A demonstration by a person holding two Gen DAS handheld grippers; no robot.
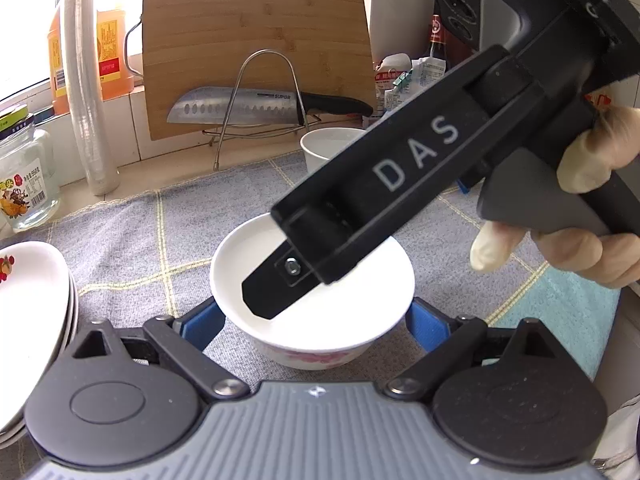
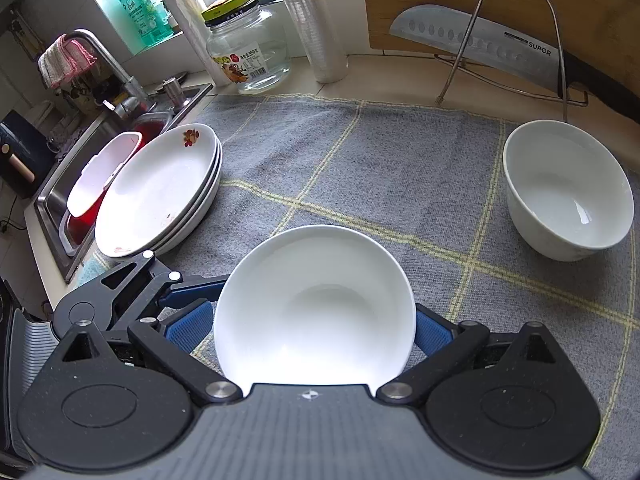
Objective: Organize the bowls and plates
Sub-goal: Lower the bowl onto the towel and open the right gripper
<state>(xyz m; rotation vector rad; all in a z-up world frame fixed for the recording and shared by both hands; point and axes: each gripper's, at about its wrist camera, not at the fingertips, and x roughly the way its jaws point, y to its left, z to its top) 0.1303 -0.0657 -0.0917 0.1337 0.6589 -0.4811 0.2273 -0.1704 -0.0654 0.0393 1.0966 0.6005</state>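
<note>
The small white bowl (image 2: 316, 308) sat near the middle of the grey checked cloth (image 2: 360, 152) on the tabletop, bracketed by both grippers. The right gripper (image 2: 316, 330) held it, blue pads against its sides. The left gripper (image 1: 314, 324) stood wide around the same bowl; whether its pads touched was unclear. A stack of plates (image 2: 160, 192) lay to the left, a larger bowl (image 2: 568, 192) far right.

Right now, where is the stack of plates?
The stack of plates sits at the left of the right wrist view, on the grey cloth's edge beside the sink.
</note>
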